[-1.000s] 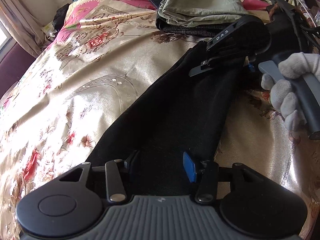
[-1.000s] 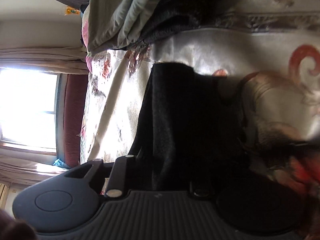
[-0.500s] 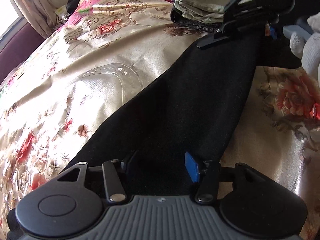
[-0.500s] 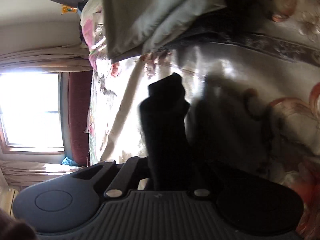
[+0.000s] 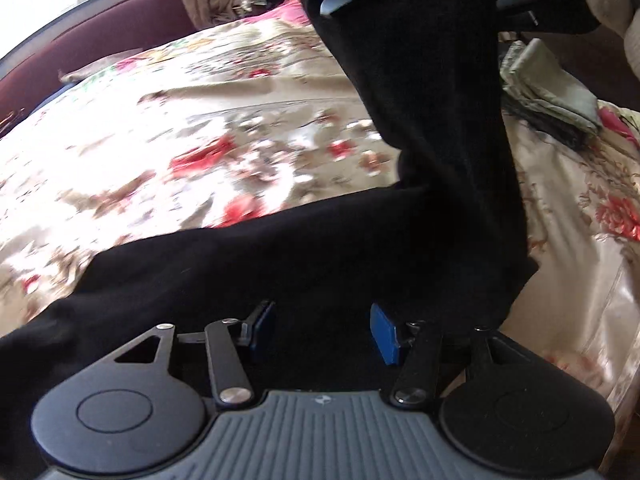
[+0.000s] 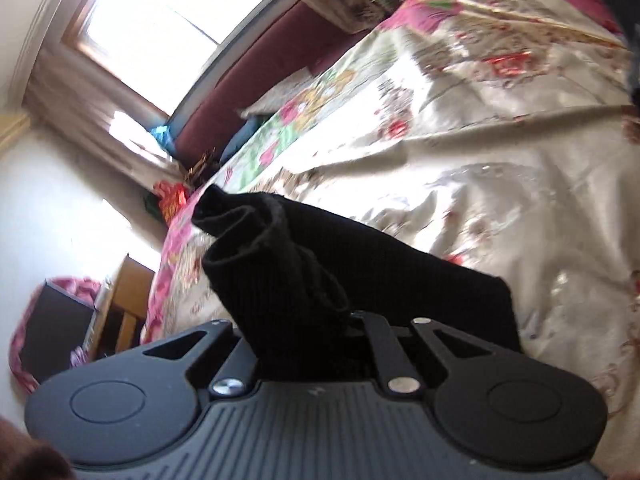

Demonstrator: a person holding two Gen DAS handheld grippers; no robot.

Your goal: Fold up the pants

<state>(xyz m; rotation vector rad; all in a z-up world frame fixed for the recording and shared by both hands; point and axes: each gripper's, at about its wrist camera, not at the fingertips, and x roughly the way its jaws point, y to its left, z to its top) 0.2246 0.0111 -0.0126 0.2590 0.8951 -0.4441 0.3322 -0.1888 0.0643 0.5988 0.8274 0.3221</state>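
The black pants (image 5: pixel 432 184) hang from the right gripper (image 6: pixel 320 320), whose fingers clench a bunched end, and drape onto the floral bed (image 5: pixel 200 140). The left gripper (image 5: pixel 322 332) rests over the cloth, fingers (image 5: pixel 384 332) apart, pinching nothing.

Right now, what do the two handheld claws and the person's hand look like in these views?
Both claws have a ribbed grey body flanked by two round black discs, with black link arms on silver pivots. The left claw carries blue pads on its fingers; on the right claw the pads are hidden by black cloth. The hand at the top right of the left view wears a pale knitted glove.
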